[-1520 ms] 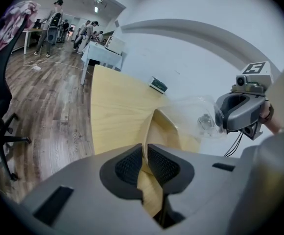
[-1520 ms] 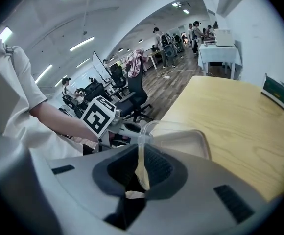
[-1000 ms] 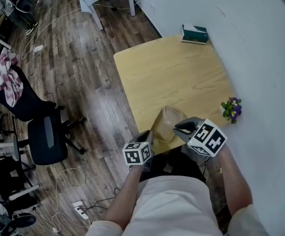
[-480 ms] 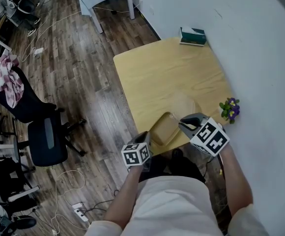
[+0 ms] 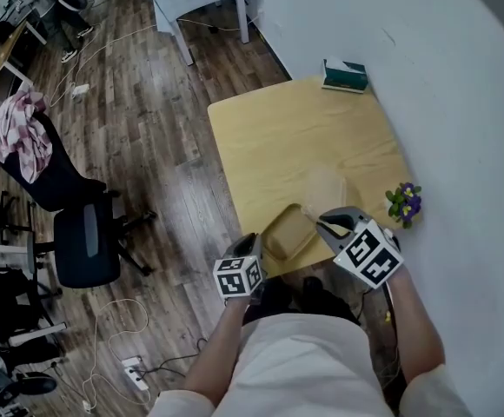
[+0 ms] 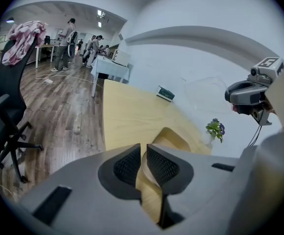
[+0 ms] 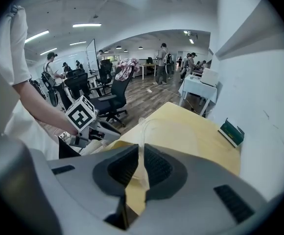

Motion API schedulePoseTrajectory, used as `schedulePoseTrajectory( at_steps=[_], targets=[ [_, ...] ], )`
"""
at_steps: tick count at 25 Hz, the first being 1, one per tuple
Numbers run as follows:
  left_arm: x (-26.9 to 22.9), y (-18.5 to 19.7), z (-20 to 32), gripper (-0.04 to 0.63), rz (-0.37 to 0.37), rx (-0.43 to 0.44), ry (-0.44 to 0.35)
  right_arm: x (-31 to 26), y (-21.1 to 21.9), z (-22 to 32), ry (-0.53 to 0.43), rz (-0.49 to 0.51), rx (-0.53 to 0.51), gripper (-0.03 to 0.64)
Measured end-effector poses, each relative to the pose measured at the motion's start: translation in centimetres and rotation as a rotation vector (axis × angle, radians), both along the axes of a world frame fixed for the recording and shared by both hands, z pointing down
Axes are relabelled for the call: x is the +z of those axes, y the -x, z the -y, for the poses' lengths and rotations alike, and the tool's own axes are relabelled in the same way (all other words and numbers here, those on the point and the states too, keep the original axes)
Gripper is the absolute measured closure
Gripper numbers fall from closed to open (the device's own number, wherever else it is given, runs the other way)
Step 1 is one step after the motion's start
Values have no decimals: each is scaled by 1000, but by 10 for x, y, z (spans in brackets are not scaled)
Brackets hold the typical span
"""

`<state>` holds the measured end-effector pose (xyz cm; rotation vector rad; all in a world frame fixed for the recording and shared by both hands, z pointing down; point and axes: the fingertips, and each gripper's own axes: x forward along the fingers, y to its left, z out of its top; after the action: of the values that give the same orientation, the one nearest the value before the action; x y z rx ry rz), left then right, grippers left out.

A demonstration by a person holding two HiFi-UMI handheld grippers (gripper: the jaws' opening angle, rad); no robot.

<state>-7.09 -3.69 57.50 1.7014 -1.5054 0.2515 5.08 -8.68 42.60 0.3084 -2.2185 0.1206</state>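
Since the wooden table [image 5: 278, 137] shows straight through it, the clear plastic box [image 5: 304, 215] at the table's near edge is hard to outline. Head view gives a shallow tray half [image 5: 287, 234] lying low and a lid half [image 5: 328, 188] beyond it; the joint between them can't be resolved. The table's near edge is cut off by the person's arms and shirt. Left gripper [image 5: 254, 243] is clamped on the tray's near rim, and the left gripper view shows its pads [image 6: 130, 164] pinched narrow on that thin edge. Right gripper [image 5: 326, 224] is clamped on the lid's edge, pads [image 7: 157, 166] almost together on the clear sheet. Only the gripper views show relative height: right gripper sits higher, against the white wall. Marker cubes carry black-and-white squares, no lettering. Green box [image 5: 345, 74] is at the far corner by the wall, print too small to read. Potted plant [image 5: 404, 202] with purple flowers is just beside the right gripper.
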Motion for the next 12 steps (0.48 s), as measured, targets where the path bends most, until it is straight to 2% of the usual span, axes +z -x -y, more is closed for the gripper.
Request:
schedulePoseTrajectory(
  at_steps=[12],
  targets=[
    [-83,-18,-14,569,90,-61,-158,-27,-16,-18,-97,104,-73,573]
  ],
)
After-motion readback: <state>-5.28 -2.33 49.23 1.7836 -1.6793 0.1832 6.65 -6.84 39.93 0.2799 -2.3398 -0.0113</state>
